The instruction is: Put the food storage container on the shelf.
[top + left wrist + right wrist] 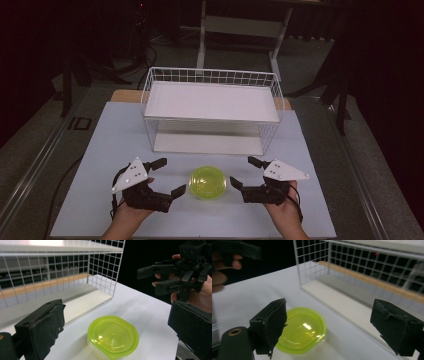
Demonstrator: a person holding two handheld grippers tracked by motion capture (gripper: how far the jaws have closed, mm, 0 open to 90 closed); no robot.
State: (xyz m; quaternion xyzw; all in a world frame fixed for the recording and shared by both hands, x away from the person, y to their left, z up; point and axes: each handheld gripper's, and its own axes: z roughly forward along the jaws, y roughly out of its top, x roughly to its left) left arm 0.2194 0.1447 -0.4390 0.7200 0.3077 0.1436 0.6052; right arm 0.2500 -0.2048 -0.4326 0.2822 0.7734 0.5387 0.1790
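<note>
A round yellow-green lidded container [208, 182] sits on the white tabletop near the front edge, between both grippers. My left gripper [169, 176] is just left of it, open, jaws pointing right toward it without touching. My right gripper [245, 172] is just right of it, also open and apart from it. In the left gripper view the container [113, 336] lies low between the two black jaws, with the right gripper [172, 277] beyond it. In the right gripper view the container [299, 330] sits by the left pad [272, 325], partly hidden behind it.
A white wire basket rack [150, 90] with a flat upper shelf and a lower shelf stands behind the container at the table's middle back, its open front facing me. Its wire side [105, 270] and lower shelf [342, 300] are close ahead. Dark floor surrounds the table.
</note>
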